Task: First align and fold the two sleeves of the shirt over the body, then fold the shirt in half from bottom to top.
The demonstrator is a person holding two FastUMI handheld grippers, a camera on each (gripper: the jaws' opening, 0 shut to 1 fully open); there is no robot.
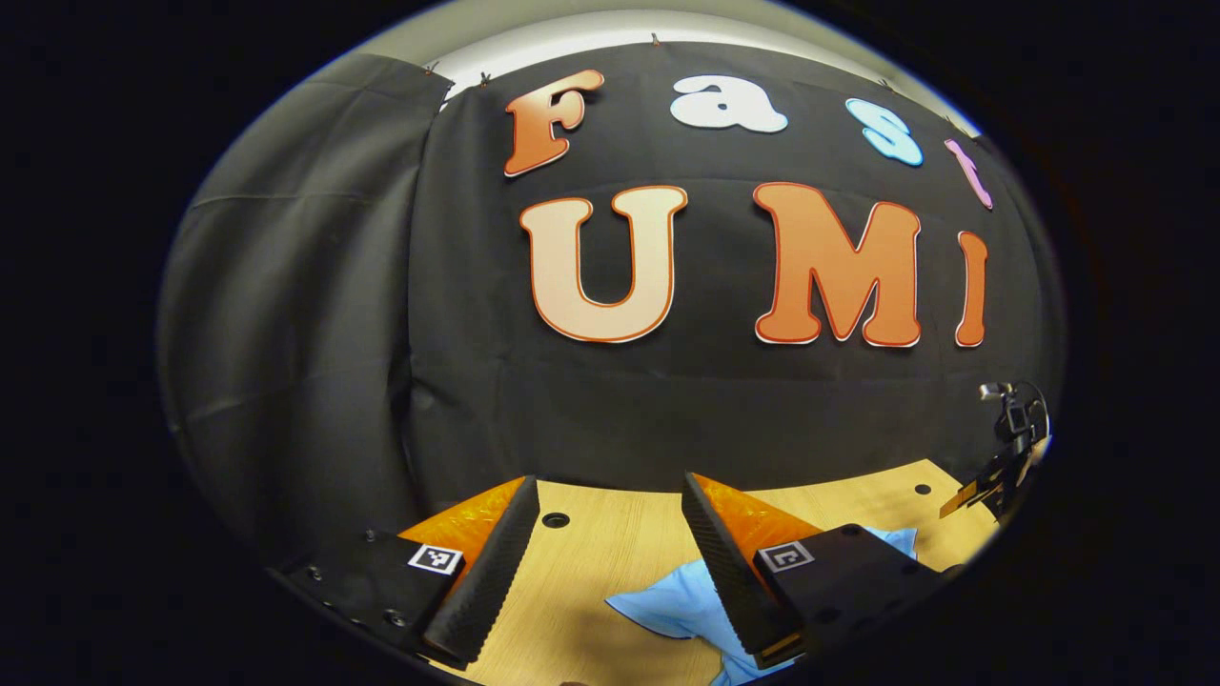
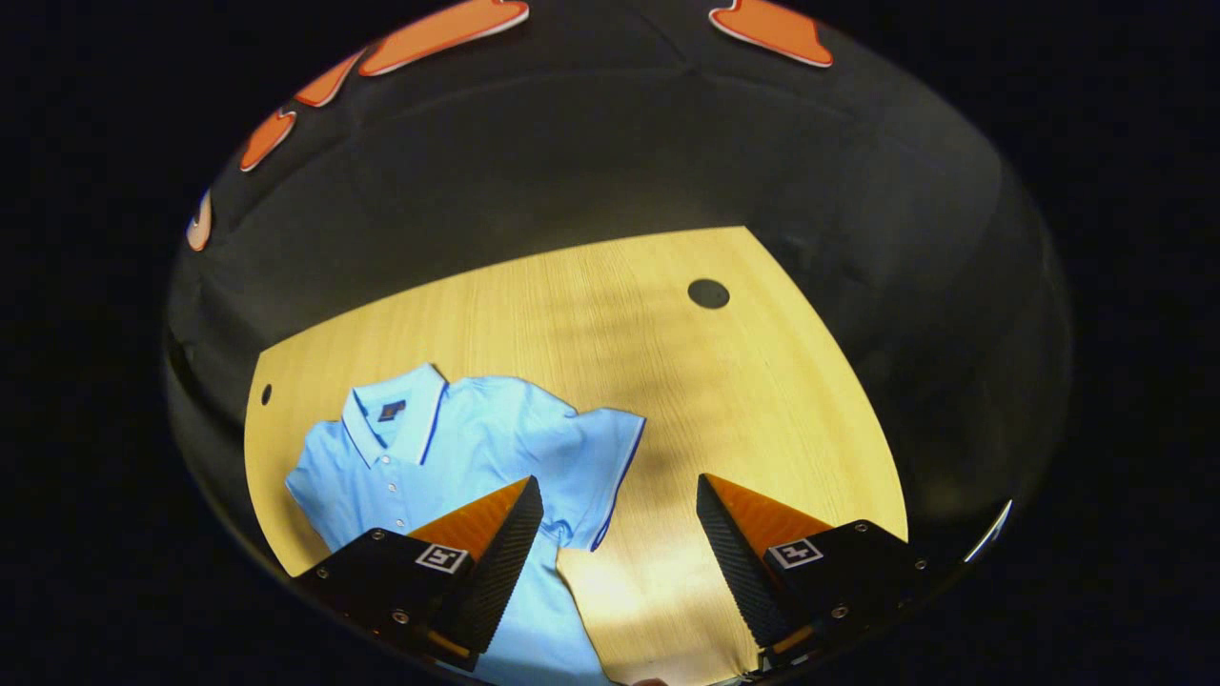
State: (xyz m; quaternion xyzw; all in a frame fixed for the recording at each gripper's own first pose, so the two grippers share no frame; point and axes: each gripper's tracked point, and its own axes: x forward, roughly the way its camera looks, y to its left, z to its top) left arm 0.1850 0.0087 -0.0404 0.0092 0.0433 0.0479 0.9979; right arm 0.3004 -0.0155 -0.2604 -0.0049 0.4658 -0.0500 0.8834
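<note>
Lying flat on the wooden table [image 2: 762,381], one blue shirt [image 2: 457,438] spreads two unfolded sleeves beneath both grippers' wide-spread, empty fingers.

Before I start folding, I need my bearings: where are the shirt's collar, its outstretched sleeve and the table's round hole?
collar [image 2: 412,410]: right gripper view, on the open collar's flap.
sleeve [image 2: 600,448]: right gripper view, mid sleeve.
round hole [image 2: 708,293]: right gripper view, its dark centre.
</note>
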